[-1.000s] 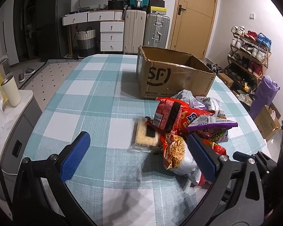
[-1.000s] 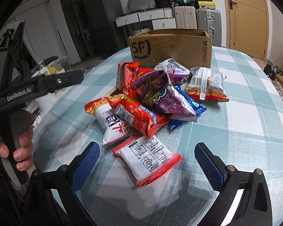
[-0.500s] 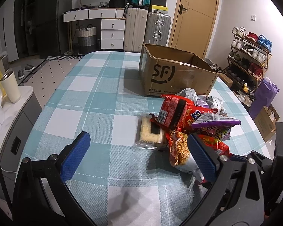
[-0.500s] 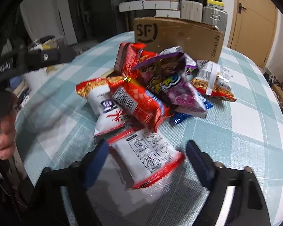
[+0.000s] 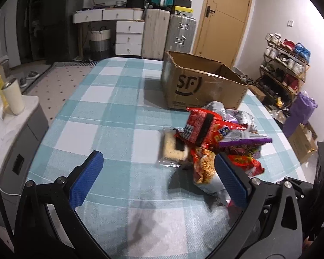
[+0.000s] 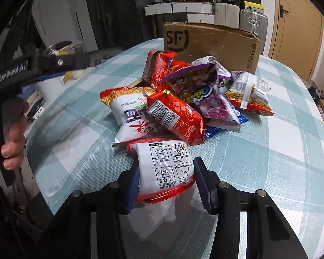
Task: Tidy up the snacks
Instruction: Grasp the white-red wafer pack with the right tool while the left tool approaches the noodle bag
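Right wrist view: my right gripper [image 6: 165, 180] has just been closing, and its blue pads now clench the white packet with red edges [image 6: 165, 170] at the near edge of the snack pile [image 6: 183, 105]. A second ago the jaws stood wide on either side of it; now the wrapper sits pinched between them, still lying on the checked tablecloth [image 6: 270, 155]. So, as I judge it, the first pick is secured and the lift toward the cardboard box [image 6: 213, 41] behind the pile comes next (the box stands open, touching nothing I hold). My left gripper [image 5: 159, 177] hangs released and empty over the cloth, beside the cracker pack [image 5: 172, 149].
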Tool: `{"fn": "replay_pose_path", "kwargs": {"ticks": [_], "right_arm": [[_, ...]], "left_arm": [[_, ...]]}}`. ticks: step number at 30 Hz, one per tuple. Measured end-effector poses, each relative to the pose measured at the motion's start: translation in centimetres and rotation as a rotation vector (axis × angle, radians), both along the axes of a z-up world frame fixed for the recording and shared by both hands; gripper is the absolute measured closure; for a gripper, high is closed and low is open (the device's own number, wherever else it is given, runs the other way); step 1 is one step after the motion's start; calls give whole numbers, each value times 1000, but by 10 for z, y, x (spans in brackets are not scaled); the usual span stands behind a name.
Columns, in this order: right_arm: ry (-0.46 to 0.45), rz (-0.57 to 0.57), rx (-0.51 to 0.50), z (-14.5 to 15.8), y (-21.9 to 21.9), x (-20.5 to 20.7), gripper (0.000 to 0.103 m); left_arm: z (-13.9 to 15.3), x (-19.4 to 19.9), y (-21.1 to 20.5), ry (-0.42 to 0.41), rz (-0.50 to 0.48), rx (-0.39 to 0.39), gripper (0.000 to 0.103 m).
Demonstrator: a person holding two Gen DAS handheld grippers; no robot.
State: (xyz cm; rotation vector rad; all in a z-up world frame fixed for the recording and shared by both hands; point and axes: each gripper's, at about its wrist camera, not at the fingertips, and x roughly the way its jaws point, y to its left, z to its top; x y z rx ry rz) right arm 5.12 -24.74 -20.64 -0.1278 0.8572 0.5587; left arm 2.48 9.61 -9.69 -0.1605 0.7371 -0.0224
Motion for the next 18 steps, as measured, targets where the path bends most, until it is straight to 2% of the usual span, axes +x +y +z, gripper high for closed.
{"fn": "replay_pose_path", "kwargs": {"ticks": [3,8,15,18], "right_arm": [[-18,-1,11,6,-4,-4,55],[-38,-13,31,14,-13,-12,55],[-64,-52,73,22,-33,-20,55],[-48,-71,101,22,-42,-19,55]], "left_arm": [[-2,0,-2,15,-20,-33,1],[-6,1,-8,38,-35,-38,1],[-12,6,-28,29,-82,61,1],[-19,10,-37,56,-127,68,1]]}}
